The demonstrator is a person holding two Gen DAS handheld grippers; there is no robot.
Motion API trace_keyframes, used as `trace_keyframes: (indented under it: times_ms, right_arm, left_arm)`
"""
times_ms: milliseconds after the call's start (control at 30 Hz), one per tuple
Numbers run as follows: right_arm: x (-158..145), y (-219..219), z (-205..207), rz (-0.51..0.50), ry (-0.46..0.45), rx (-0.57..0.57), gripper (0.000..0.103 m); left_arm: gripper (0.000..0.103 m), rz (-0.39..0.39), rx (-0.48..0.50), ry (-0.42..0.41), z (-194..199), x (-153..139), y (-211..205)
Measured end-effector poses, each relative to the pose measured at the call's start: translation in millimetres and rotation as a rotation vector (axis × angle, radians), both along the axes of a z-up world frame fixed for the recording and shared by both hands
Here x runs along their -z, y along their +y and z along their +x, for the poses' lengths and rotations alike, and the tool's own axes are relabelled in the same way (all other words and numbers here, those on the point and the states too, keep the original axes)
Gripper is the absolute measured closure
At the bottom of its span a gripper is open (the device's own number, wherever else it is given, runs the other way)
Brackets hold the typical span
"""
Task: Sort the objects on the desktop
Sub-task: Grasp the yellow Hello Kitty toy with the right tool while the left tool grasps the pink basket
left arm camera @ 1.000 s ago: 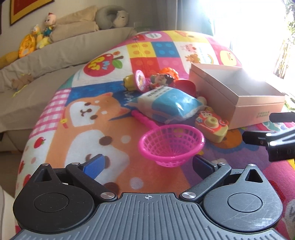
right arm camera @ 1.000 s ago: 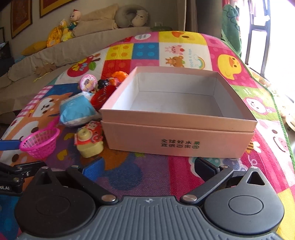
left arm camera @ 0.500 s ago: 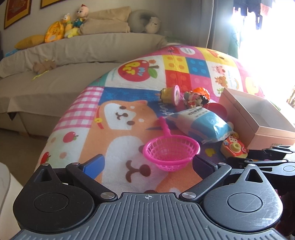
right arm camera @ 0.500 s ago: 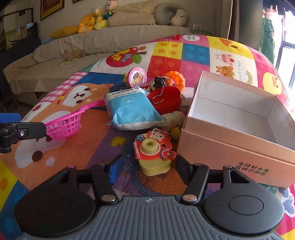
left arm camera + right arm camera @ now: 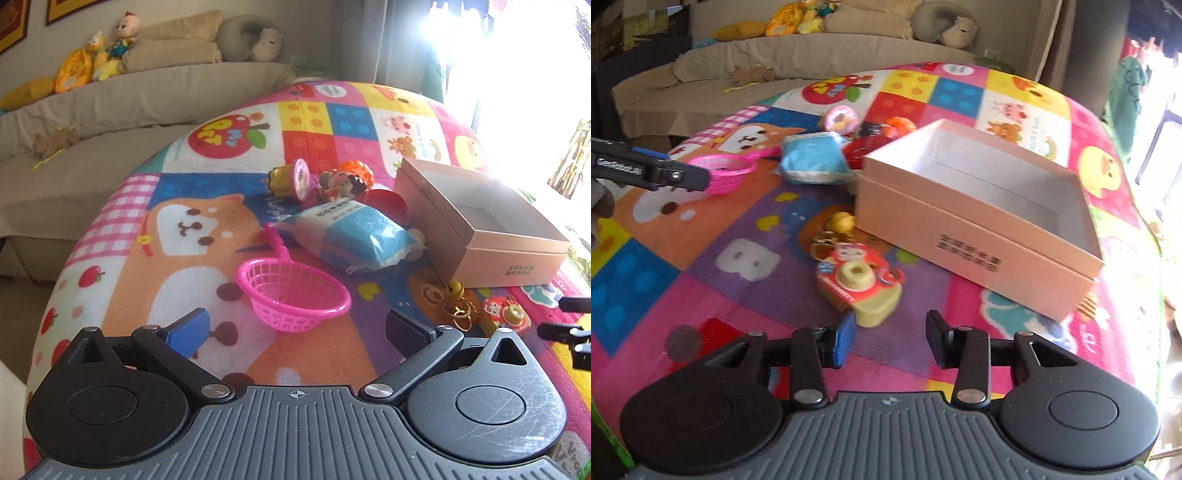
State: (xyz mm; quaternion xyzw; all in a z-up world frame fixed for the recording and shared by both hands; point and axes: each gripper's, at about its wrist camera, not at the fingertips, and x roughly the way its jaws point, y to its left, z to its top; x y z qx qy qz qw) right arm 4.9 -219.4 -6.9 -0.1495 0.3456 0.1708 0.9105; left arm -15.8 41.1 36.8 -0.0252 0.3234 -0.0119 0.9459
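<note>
Right now the right gripper [image 5: 890, 334] sits low over the play mat [image 5: 701, 288], its jaws partly apart after closing in and then easing out a touch, with nothing pressed between them. The toy camera [image 5: 858, 282], red and yellow, lies on the mat just ahead of the blue pad, not clamped. A small bell keychain [image 5: 838, 225] rests just beyond it, beside the front wall of the open pink box [image 5: 979, 254]. Off to the left, the left gripper [image 5: 297, 326] is spread wide and empty, with the pink basket [image 5: 295, 295] on the mat just ahead of its fingers. Farther out lie a blue tissue pack [image 5: 351, 232] and a cluster of small toys [image 5: 332, 179]; a sofa [image 5: 110, 122] runs behind.
</note>
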Motion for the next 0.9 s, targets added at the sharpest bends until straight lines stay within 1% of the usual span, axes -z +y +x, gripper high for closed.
trace_keyframes:
  times_ms: [33, 100, 133, 200, 267, 300, 367, 500, 533, 567, 600, 767, 900]
  right_arm:
    - [-2, -12, 2, -0.009, -0.013, 0.063, 0.049]
    - [-7, -31, 5, 0.017, -0.023, 0.155, 0.036]
    - [-10, -37, 6, 0.049, -0.023, 0.182, 0.034]
    - [-12, -41, 3, 0.126, -0.005, 0.185, 0.030]
    - [-11, -31, -1, 0.190, 0.020, 0.143, 0.029]
    - [-9, -22, -2, 0.203, 0.025, 0.120, 0.029]
    - [-3, -2, -1, 0.204, 0.033, 0.089, 0.029]
    - [8, 23, 11, 0.213, 0.030, 0.087, 0.030]
    - [10, 25, 15, 0.216, 0.030, 0.092, 0.032]
    - [11, 26, 19, 0.215, 0.039, 0.094, 0.042]
    - [11, 27, 21, 0.210, 0.041, 0.096, 0.046]
    - [11, 25, 16, 0.194, 0.034, 0.079, 0.046]
    - [11, 21, 9, 0.182, 0.028, 0.083, 0.046]
  left_arm:
    - [0.000, 0.001, 0.004, 0.004, 1, 1, -2]
    - [0.000, 0.005, 0.013, 0.012, 1, 3, -6]
    - [0.000, 0.008, 0.016, 0.014, 1, 3, -7]
    - [0.000, 0.013, 0.019, 0.016, 1, 4, -8]
    - [0.000, 0.015, 0.012, 0.019, 1, 5, -7]
    - [0.000, 0.015, 0.006, 0.020, 1, 5, -6]
    - [0.000, 0.017, -0.006, 0.021, 0, 4, -4]
    - [0.000, 0.020, -0.021, 0.021, -3, 4, 1]
    - [0.000, 0.022, -0.024, 0.023, -2, 4, 2]
    - [0.000, 0.025, -0.027, 0.024, -1, 5, 1]
    - [0.000, 0.029, -0.028, 0.023, 1, 5, 1]
    - [0.000, 0.077, -0.057, 0.010, 24, 3, -5]
    - [0.000, 0.098, -0.081, 0.063, 53, 8, -5]
